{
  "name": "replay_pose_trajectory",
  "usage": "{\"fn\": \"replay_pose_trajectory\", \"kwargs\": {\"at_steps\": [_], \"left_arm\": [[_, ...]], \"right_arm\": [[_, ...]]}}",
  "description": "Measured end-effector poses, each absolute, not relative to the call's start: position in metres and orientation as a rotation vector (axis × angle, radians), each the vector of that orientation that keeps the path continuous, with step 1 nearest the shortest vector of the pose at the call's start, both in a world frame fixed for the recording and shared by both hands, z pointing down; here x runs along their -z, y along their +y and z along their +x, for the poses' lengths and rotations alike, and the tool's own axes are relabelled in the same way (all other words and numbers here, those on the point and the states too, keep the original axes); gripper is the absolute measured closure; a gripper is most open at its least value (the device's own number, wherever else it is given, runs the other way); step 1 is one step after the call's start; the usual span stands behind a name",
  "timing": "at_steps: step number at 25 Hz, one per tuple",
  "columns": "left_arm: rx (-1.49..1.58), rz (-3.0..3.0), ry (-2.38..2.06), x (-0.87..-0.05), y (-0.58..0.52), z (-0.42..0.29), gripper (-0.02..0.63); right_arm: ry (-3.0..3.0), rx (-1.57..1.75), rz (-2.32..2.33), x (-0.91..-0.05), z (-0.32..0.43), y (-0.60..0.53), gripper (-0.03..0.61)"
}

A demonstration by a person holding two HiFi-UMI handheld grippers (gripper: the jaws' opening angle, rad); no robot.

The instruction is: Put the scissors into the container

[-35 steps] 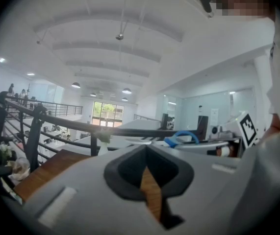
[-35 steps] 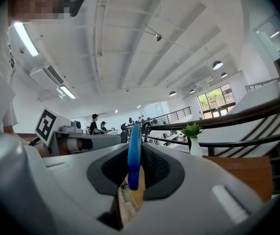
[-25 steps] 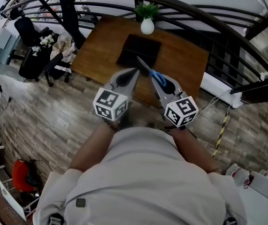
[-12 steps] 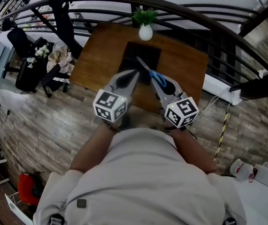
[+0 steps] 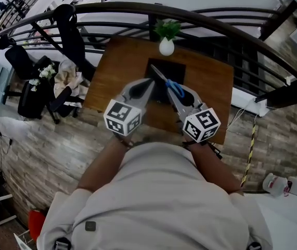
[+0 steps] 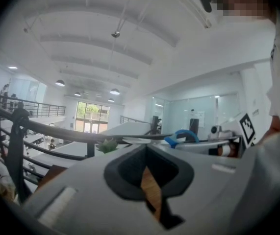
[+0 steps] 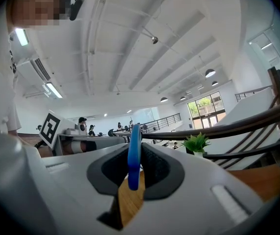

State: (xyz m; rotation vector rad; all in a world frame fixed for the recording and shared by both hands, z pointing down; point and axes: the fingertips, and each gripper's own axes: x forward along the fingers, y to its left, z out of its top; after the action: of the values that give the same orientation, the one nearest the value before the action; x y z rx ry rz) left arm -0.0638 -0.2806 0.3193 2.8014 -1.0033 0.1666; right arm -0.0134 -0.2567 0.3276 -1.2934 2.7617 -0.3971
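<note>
The right hand-held gripper [image 7: 135,152] grasps the scissors [image 5: 175,87] by their blue handle, blades pointing far over the dark container [image 5: 177,69] on the worktop [image 5: 210,82], probably for lowering in. The left hand-held gripper [image 6: 147,148] is clenched, empty. Both hide the container's near part; its depth is unclear

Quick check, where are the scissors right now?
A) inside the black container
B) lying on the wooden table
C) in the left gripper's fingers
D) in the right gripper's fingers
D: the blue handle of the scissors stands pinched between the fingers of the right gripper. In the head view the blades point toward the black container, and the scissors are not in it yet.
</note>
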Motion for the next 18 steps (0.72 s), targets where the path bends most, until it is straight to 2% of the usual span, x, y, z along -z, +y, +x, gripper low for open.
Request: {"fn": "replay_pose_trajectory", "kwargs": {"at_steps": [9, 18], "left_arm": [[-0.151, 2.785, -0.911, -0.333, -0.291, -0.111, 0.611], [-0.157, 2.756, -0.907, -0.349, -0.308, -0.115, 0.611]], "right_arm": [[2.741, 0.451, -1.335, -0.342, -0.063, -0.264, 0.521], [2.764, 0.534, -1.326, -0.363, -0.061, -0.287, 0.520]]}}
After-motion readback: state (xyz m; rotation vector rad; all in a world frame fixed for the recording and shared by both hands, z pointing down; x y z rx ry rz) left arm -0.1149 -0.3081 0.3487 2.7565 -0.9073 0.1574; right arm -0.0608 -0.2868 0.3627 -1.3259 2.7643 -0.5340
